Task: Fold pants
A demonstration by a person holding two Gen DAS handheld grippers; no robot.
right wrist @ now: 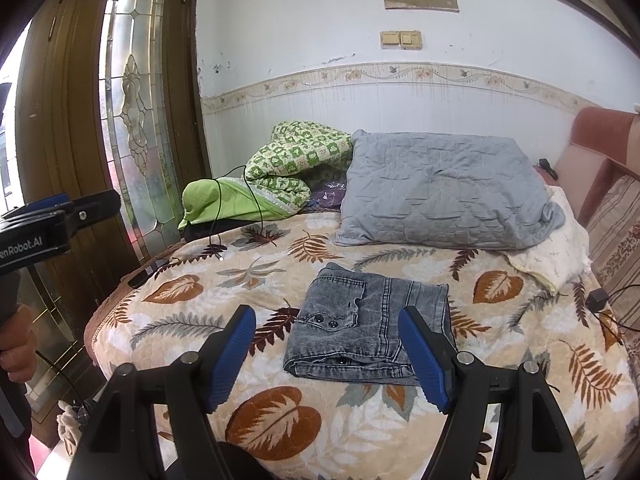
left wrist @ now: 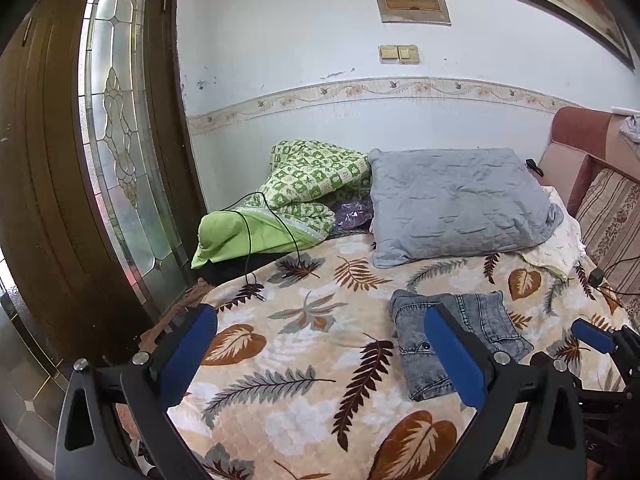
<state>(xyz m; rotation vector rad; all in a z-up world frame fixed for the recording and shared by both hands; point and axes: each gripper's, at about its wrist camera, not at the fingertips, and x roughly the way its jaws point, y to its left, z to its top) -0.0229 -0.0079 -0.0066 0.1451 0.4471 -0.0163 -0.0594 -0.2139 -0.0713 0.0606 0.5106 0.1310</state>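
Grey washed denim pants (right wrist: 368, 324) lie folded into a compact rectangle on the leaf-patterned bedspread (right wrist: 280, 404). In the left wrist view the same pants (left wrist: 476, 320) sit right of centre. My right gripper (right wrist: 327, 354) hovers open just in front of the bundle, blue pads wide apart, nothing between them. My left gripper (left wrist: 320, 354) is also open and empty, to the left of the pants over bare bedspread (left wrist: 280, 360). The right gripper (left wrist: 594, 334) shows at the right edge of the left wrist view. At the left edge of the right wrist view is the left gripper (right wrist: 60, 208), held by a hand (right wrist: 18, 344).
A grey quilted pillow (right wrist: 444, 192) and a green patterned blanket (right wrist: 280, 168) lie at the head of the bed by the wall. A black cable (right wrist: 224, 216) trails over the green bundle. A wooden door with glass (right wrist: 132, 120) stands left; a sofa arm (right wrist: 600, 160) stands right.
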